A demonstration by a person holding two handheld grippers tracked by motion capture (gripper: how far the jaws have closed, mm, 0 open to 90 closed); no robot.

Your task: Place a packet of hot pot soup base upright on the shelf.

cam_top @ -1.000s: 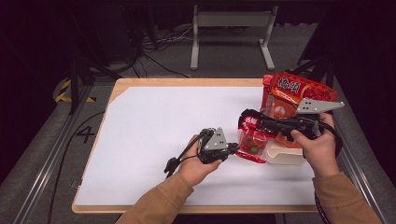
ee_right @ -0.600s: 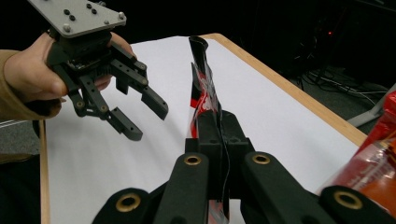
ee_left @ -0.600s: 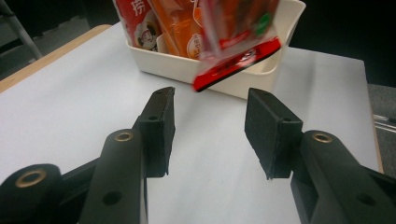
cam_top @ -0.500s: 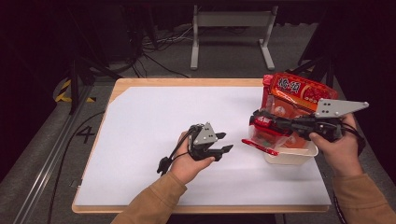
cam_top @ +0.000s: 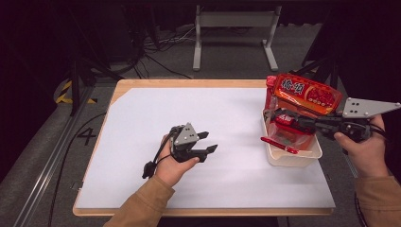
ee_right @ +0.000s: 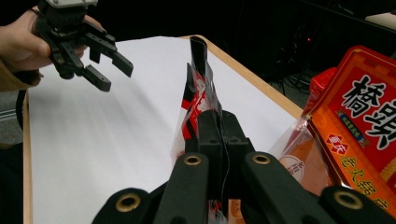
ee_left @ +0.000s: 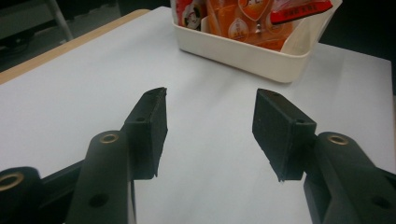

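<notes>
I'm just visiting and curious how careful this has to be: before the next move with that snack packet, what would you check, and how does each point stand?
1. Right tool has a firm hold on the clear snack packet: ok, jaws shut on its edge.
2. Left tool free: ok, its jaws have just been opening, with nothing between them.
3. Left tool away from the white tub: ok, it hovers over the bare white sheet.
4. Packet lifted out of the tub: cannot tell, its lower end is hidden.
5. Big orange bag steady: cannot tell, it leans at the tub's far end beside the right tool.
6. Red packet secure: not ok, it juts over the tub's rim.
</notes>
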